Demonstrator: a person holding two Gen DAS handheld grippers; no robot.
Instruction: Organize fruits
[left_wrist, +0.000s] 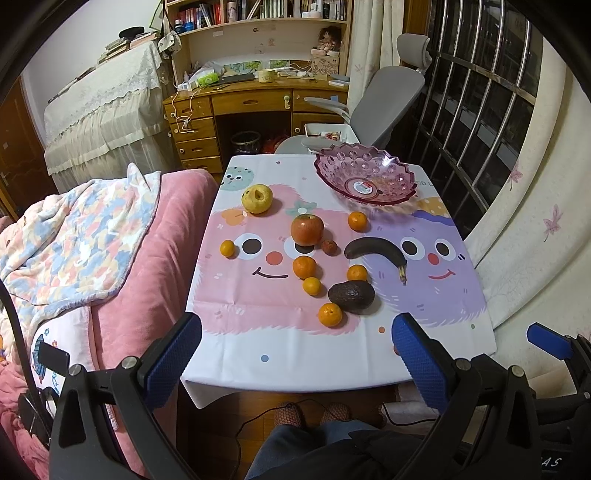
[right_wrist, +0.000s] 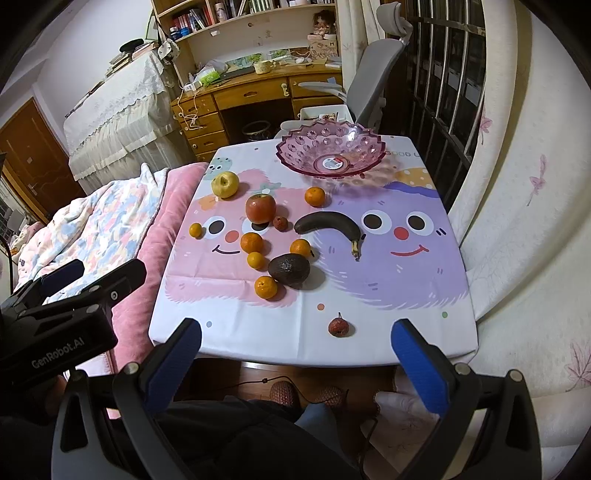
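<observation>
Fruit's all loose on the tablecloth (right_wrist: 369, 332), none of it in the bowl (right_wrist: 330, 149) at the far right corner. Pear (right_wrist: 225, 184) sits far left, apple (right_wrist: 260, 208) just nearer you, a lychee (right_wrist: 280, 223) beside the apple. Banana (right_wrist: 328, 226), nearly black, curves across the middle with its stem end pointing your way. Avocado (right_wrist: 289, 270) lies closer in, an orange (right_wrist: 265, 287) touching its left side and another (right_wrist: 300, 247) just behind it. Two more oranges (right_wrist: 252, 243) cluster left of it, one (right_wrist: 196, 230) sits alone toward the left edge, one (right_wrist: 314, 196) near the bowl. A second lychee (right_wrist: 337, 327) rests alone near the front edge, right in front of your right gripper (right_wrist: 297, 341).

Both your tools are spread wide and holding nothing: left gripper (left_wrist: 297, 334) hangs off the near edge, its blue pads (left_wrist: 173, 354) framing the avocado group, and the right one hovers beside it.

Bed (left_wrist: 122, 236) on your left, desk (left_wrist: 255, 99) and chair (left_wrist: 384, 107) beyond the table
</observation>
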